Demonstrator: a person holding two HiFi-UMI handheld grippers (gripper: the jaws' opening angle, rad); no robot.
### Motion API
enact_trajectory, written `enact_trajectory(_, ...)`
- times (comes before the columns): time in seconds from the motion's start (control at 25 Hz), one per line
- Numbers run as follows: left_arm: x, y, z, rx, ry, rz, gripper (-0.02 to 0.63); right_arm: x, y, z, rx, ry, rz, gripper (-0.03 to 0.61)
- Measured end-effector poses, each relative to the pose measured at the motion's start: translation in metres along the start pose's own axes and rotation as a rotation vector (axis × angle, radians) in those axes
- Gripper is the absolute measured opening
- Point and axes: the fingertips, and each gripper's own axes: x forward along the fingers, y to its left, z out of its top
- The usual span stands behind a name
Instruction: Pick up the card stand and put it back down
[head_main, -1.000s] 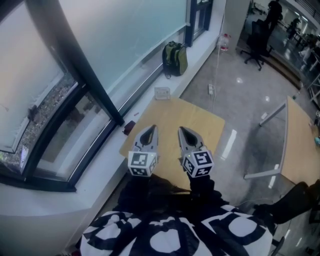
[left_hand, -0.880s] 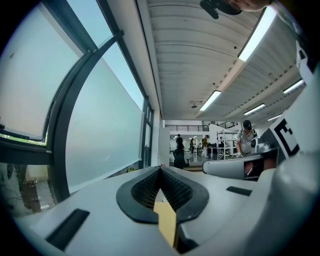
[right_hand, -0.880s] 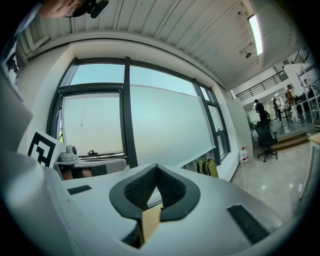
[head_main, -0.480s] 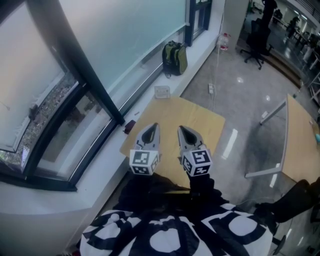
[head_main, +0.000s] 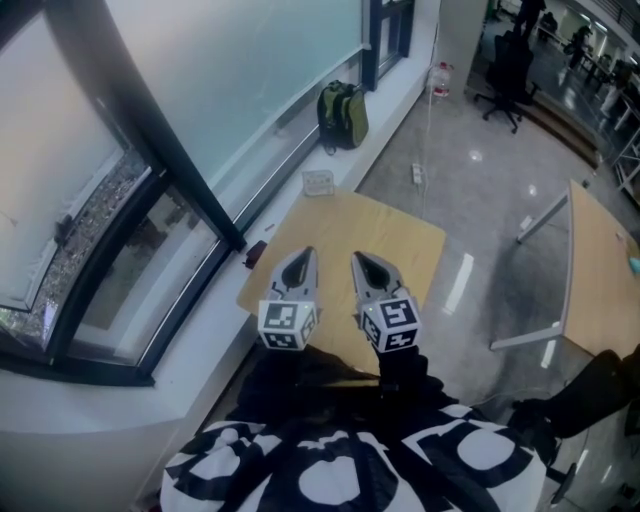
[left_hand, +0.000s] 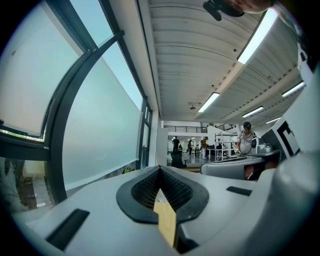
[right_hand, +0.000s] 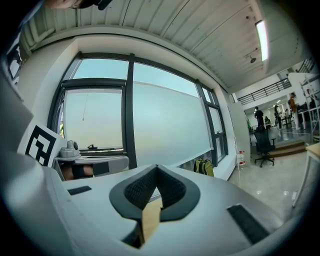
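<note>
The card stand (head_main: 319, 183) is a small pale upright plate at the far left corner of the wooden table (head_main: 400, 245). Both grippers hover side by side over the near half of the table, well short of the stand. My left gripper (head_main: 302, 256) is shut with nothing in it, and its tips meet in the left gripper view (left_hand: 160, 168). My right gripper (head_main: 358, 259) is shut and empty too, its pads touching in the right gripper view (right_hand: 157, 166). Only a strip of tabletop shows through each pair of jaws.
A white window sill (head_main: 215, 330) runs along the table's left, with a small dark object (head_main: 256, 252) on it. A green backpack (head_main: 342, 113) leans on the sill farther off. A second wooden table (head_main: 600, 270) stands right, an office chair (head_main: 505, 70) beyond.
The head view has shifted slightly, so the table and card stand sit a little more to the left. Both grippers stay shut and in nearly the same place.
</note>
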Motion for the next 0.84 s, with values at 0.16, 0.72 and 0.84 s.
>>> enact_trajectory(0.16, 0.0, -0.005, 0.001, 0.003, -0.004, -0.008, 0.009, -0.004, -0.003, 0.0, 0.002, -0.006, -0.004, 0.015)
enact_trajectory(0.72, 0.002, -0.025, -0.005, 0.013, 0.013, -0.059, 0.009, -0.018, -0.014, -0.003, 0.016, -0.018, -0.041, 0.015)
enact_trajectory(0.84, 0.001, -0.03, -0.005, 0.014, 0.015, -0.062, 0.009, -0.022, -0.015, -0.004, 0.017, -0.019, -0.042, 0.015)
